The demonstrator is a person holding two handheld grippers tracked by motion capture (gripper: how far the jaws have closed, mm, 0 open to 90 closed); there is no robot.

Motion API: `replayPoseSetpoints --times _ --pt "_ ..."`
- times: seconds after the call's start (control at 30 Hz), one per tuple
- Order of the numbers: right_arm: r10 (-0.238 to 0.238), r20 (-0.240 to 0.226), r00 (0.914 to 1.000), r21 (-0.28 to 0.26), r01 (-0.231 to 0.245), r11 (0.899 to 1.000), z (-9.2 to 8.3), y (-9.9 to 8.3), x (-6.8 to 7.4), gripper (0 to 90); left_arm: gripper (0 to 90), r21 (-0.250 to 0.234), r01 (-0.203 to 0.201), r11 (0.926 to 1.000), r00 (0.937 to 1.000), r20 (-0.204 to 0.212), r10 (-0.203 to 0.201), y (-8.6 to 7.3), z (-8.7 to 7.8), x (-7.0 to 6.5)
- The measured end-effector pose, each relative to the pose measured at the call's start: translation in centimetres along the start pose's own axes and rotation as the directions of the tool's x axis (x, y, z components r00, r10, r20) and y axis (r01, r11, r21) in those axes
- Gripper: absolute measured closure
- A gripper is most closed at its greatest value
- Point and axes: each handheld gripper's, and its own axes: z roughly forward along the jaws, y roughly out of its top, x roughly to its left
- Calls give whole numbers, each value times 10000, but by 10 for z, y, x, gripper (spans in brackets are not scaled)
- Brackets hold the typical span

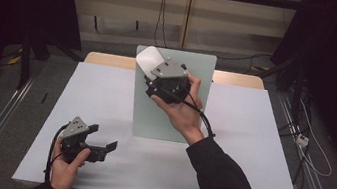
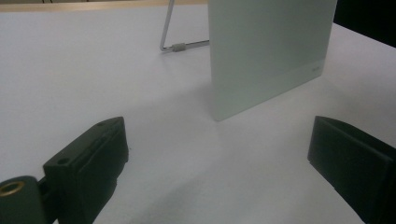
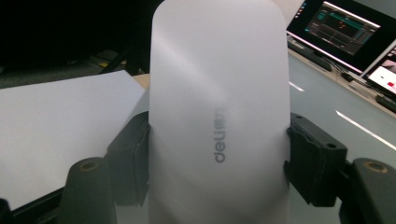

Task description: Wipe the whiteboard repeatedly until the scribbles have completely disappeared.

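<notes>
A pale green board (image 1: 153, 117) stands upright in the middle of the white table (image 1: 249, 152). My right gripper (image 1: 153, 73) is raised at the board's upper left corner, shut on a white oblong eraser (image 1: 148, 59). In the right gripper view the eraser (image 3: 217, 93) carries grey "deli" lettering, and the black pads (image 3: 303, 154) press on its two long sides. I cannot tell whether it touches the board (image 3: 327, 98). My left gripper (image 1: 102, 137) rests low at the front left of the table, open. Nothing lies between its jaws in the left gripper view, where the left gripper (image 2: 217, 140) faces the board (image 2: 266, 51).
A wire stand (image 2: 177, 45) props the board from behind. A wooden strip (image 1: 111, 60) runs along the table's far edge. Dark frames and cables (image 1: 313, 146) stand on the floor around the table. Lit screens (image 3: 345, 23) show at the top right of the right gripper view.
</notes>
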Motion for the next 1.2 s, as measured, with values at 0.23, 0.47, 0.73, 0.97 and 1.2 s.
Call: replayPoseSetpoints --times 0.23,0.47,0.73,0.97,1.2 --pt "176 142 9997 54 -177 9998 -2 -1 -3 314 49 24 -11 10000 10000 -8 11 0 1 -1" --pt "-344 -544 9979 291 361 9989 13 -7 31 314 49 -12 9 10000 10000 5 -9 0 0 0" --pt "-404 -720 9966 216 421 9989 22 0 45 314 49 -7 -20 10000 10000 27 20 0 0 0" --pt "-163 -325 9993 138 167 9998 18 5 36 314 49 11 -24 10000 10000 35 24 0 0 0" --pt "382 310 9988 -40 -381 9993 3 -5 13 314 49 0 -8 10000 10000 43 8 0 1 0"
